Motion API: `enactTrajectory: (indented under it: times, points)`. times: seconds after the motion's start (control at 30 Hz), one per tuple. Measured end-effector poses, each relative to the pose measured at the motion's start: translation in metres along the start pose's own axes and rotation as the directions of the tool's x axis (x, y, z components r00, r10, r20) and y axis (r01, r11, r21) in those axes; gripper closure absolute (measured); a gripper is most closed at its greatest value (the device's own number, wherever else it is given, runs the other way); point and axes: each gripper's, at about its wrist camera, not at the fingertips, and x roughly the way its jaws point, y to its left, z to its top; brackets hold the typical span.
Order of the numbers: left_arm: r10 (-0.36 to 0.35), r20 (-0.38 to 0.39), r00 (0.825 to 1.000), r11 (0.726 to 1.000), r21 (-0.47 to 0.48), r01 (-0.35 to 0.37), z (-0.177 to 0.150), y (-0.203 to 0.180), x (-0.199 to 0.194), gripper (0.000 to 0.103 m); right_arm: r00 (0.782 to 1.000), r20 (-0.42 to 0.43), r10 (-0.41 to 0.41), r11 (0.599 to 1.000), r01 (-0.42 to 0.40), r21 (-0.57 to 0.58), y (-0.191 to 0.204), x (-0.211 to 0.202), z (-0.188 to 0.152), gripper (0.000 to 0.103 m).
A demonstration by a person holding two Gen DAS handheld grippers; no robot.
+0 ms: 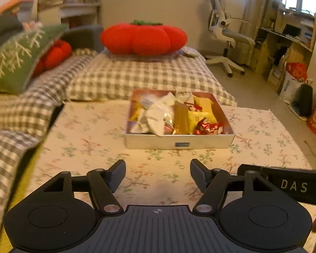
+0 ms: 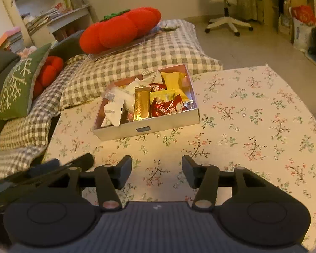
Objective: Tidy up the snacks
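A shallow white box (image 1: 179, 142) (image 2: 149, 126) sits on the floral cloth, filled with snack packets: white ones on the left, a gold packet (image 1: 180, 118) (image 2: 141, 105) in the middle, yellow and red ones (image 2: 168, 105) on the right. My left gripper (image 1: 158, 174) hovers over the cloth short of the box, open with nothing between its fingers. My right gripper (image 2: 157, 171) is likewise short of the box, open and empty. In the left wrist view the right gripper's black body (image 1: 292, 184) shows at the lower right.
The floral cloth (image 2: 252, 126) covers the surface around the box. Behind it lies a checked quilt (image 1: 141, 76) with a big red tomato cushion (image 1: 143, 39) and a green pillow (image 1: 16, 59). An office chair (image 1: 225, 35) and shelves stand at the back right.
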Motion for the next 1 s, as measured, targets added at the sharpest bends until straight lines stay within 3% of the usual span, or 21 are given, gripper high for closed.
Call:
enactTrajectory:
  times: [0.17,0.33,0.57,0.87,1.0]
  points:
    - [0.020,0.007,1.000,0.999,-0.030,-0.020,-0.014,0.016,-0.016,0.032,0.999,0.035,-0.030,0.998,0.031,-0.050,0.008,-0.008,-0.008,0.044]
    - [0.065,0.013,0.998,0.998,0.002,-0.065,-0.021,0.025,-0.016,0.027,0.999,0.033,-0.041,0.993,0.045,-0.106,0.013,-0.010,-0.015,0.038]
    - [0.055,0.009,0.998,0.998,-0.022,-0.055,-0.020,0.035,-0.010,0.020,0.998,0.028,-0.049,0.990,0.052,-0.129,0.015,-0.005,-0.017,0.030]
    - [0.046,-0.010,0.999,0.999,0.016,-0.046,-0.019,0.026,0.004,0.008,0.997,0.010,-0.070,0.987,0.071,-0.145,0.012,0.003,-0.016,0.022]
    - [0.062,-0.020,0.998,0.998,0.019,-0.061,-0.019,0.028,0.008,0.004,0.997,0.004,-0.082,0.985,0.081,-0.152,0.012,0.007,-0.016,0.008]
